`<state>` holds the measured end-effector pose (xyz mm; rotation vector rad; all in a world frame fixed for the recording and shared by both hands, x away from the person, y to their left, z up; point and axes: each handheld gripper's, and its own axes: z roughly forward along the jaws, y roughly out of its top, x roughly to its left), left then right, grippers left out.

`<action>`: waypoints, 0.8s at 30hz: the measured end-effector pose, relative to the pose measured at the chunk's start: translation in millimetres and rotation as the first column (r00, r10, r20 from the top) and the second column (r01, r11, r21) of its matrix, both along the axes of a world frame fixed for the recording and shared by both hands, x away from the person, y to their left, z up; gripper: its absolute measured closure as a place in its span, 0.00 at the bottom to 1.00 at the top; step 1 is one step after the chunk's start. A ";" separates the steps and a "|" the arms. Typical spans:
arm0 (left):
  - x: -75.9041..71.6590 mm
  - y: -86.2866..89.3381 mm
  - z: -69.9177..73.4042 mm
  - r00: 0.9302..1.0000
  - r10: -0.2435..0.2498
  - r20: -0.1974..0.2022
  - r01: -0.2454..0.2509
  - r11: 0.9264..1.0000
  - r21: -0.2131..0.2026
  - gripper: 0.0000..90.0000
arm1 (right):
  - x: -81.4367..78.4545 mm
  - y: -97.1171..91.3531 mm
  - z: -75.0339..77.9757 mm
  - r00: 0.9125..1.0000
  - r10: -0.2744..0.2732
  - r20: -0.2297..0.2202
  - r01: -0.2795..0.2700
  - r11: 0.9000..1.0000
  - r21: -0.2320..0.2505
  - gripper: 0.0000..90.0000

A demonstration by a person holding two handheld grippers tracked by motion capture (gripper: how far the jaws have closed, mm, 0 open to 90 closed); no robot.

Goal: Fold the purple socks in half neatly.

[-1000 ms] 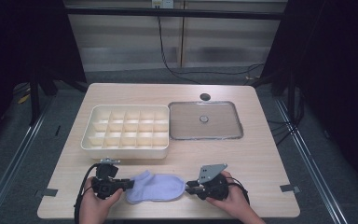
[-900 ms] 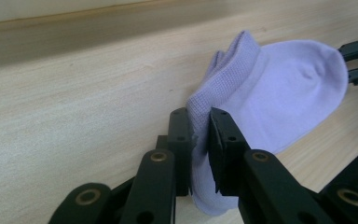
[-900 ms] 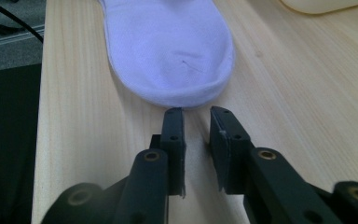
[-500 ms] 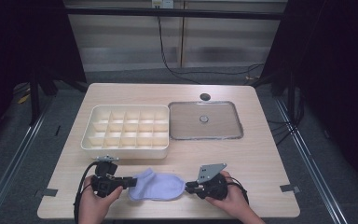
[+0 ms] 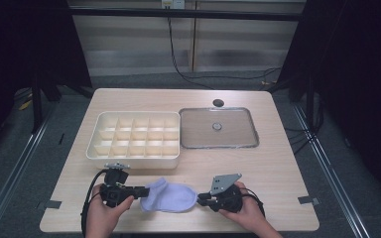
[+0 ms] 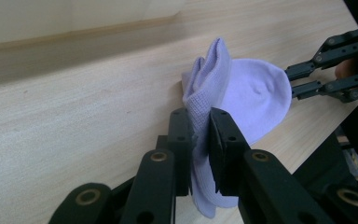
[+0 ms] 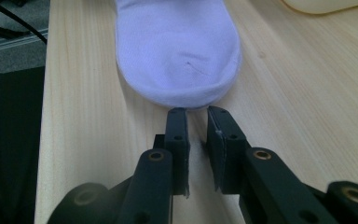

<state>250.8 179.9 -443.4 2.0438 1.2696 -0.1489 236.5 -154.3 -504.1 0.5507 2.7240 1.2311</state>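
High view: a pale lilac sock [image 5: 169, 196] is laid flat near the front edge of the table [image 5: 278, 163], between the two grippers, with the divided tray [image 5: 135, 140] just behind it and the clear lid [image 5: 218, 128] set beside the tray. The left gripper [image 5: 140, 191] is seen with its jaws pinched on the cuff end, so that this end is raised and bunched off the wood; in the left gripper view the ribbed fabric [image 6: 200, 126] is squeezed between the two black jaws. The right gripper [image 5: 202, 199] is held level at the toe end. In the right gripper view its jaws have just been closing and stand narrowly apart, just short of the rounded toe [image 7: 182, 91], with only bare wood between them. The sock appears to be anchored at one end so that the other can be taken and the sock stretched or folded, probably for one of the tray's compartments.
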 end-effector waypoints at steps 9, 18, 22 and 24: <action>-4.1 -7.4 9.0 1.000 -0.007 -0.006 0.007 1.000 0.011 0.89 | -0.1 -0.1 -0.2 1.000 0.003 -0.001 -0.003 1.000 0.001 0.87; -3.2 -18.0 11.9 1.000 -0.018 -0.019 0.018 1.000 -0.003 0.89 | -0.1 -0.1 -0.1 1.000 0.004 0.000 -0.004 1.000 0.001 0.87; -3.2 -19.8 11.7 1.000 -0.008 -0.017 0.008 1.000 -0.007 0.89 | -0.2 -0.1 -0.1 1.000 0.004 -0.001 -0.004 1.000 0.001 0.87; -2.8 -19.4 12.3 1.000 -0.016 -0.018 0.016 1.000 -0.002 0.89 | 0.0 -0.2 -0.2 1.000 0.005 0.000 -0.005 1.000 0.001 0.87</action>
